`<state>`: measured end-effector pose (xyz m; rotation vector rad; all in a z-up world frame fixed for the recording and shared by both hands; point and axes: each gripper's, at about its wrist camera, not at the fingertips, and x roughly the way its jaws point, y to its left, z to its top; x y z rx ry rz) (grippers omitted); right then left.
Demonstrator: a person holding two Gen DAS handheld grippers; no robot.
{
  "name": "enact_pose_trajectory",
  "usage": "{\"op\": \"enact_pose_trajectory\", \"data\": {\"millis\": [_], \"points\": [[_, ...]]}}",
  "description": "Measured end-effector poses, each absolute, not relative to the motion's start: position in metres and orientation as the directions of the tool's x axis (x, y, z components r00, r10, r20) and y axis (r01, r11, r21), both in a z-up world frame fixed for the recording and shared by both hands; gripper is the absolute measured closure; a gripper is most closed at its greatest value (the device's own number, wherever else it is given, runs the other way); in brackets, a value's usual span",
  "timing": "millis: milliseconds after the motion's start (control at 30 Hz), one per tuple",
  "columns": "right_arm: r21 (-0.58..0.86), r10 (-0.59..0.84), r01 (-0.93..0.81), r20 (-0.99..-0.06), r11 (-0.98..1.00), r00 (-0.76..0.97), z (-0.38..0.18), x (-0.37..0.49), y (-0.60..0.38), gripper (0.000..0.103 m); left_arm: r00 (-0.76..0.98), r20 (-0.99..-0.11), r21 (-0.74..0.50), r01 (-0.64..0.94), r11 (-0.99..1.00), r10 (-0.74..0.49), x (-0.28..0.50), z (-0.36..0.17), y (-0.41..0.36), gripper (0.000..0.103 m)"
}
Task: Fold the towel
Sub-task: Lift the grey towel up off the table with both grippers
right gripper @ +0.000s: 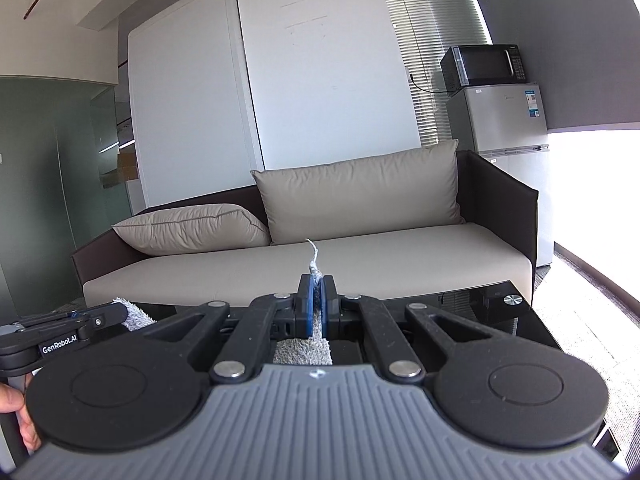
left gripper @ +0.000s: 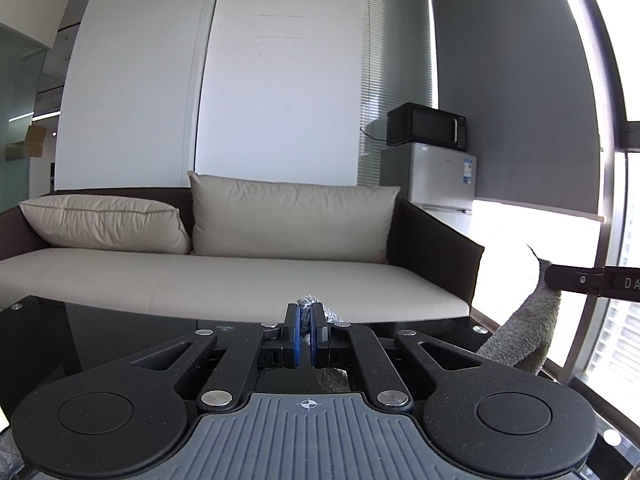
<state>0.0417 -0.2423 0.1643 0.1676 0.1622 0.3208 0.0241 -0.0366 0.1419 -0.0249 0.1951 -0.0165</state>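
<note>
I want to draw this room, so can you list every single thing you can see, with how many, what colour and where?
towel: one, grey, fluffy, pinched in both tongs and hanging above the table
table: one, black glass, in front of the sofa
sofa: one, beige seat with dark brown sides, behind the table
cushions: two, beige, one upright, one lying down on the sofa
fridge: one, silver, right of the sofa
microwave: one, black, on top of the fridge
blinds: one set, grey, behind the fridge
left tongs: one, black with blue pads, shut on the towel
right tongs: one, black with blue pads, shut on the towel
hand: one, at the left edge of the right wrist view
</note>
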Motion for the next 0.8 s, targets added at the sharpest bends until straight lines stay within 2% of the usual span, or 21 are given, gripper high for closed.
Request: {"op": "enact_pose_trajectory", "data": {"millis": [500,800], "points": [[0.178,0.322,-0.308,-0.059,0.935,0.945,0.197,0.014,-0.250,0.100,0.987,-0.162,-0.014,-0.006,1.000,0.004,0.008,0.169,-0.041,0.099],[0.174,0.292,-0.274,-0.089,0.946,0.952,0.202,0.006,-0.258,0.100,0.986,-0.166,-0.024,-0.010,1.000,0.006,-0.003,0.178,-0.043,0.099]]}}
